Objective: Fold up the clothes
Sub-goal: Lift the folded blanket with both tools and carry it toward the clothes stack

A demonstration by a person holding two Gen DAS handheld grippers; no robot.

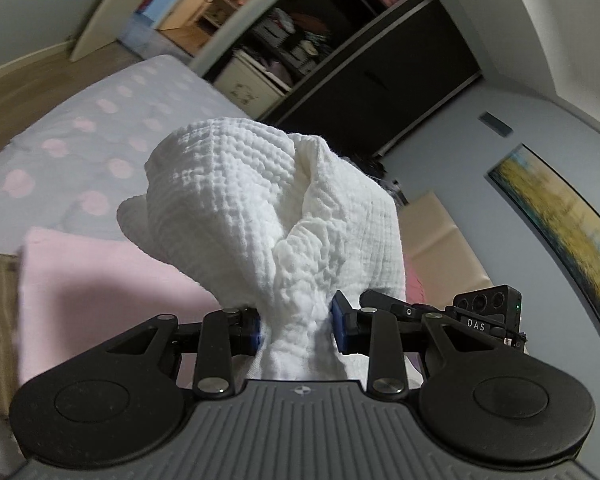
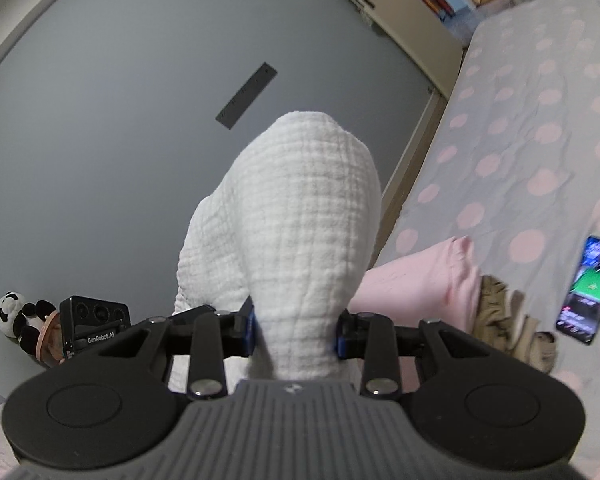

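Right now your left gripper (image 1: 296, 330) has its fingers clamped on a bunched white waffle-textured cloth (image 1: 268, 208), raised above the grey bed with pink dots (image 1: 100, 128). Your right gripper (image 2: 296, 334) pinches the same cloth (image 2: 292, 220), beside a pink garment (image 2: 416, 280).

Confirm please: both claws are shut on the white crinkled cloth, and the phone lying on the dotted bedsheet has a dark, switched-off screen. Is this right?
One detail is wrong. The phone on the dotted bedsheet has a lit screen with a colourful picture, as the right wrist view shows. The rest holds: the left claw and the right claw are both shut on the white crinkled cloth.
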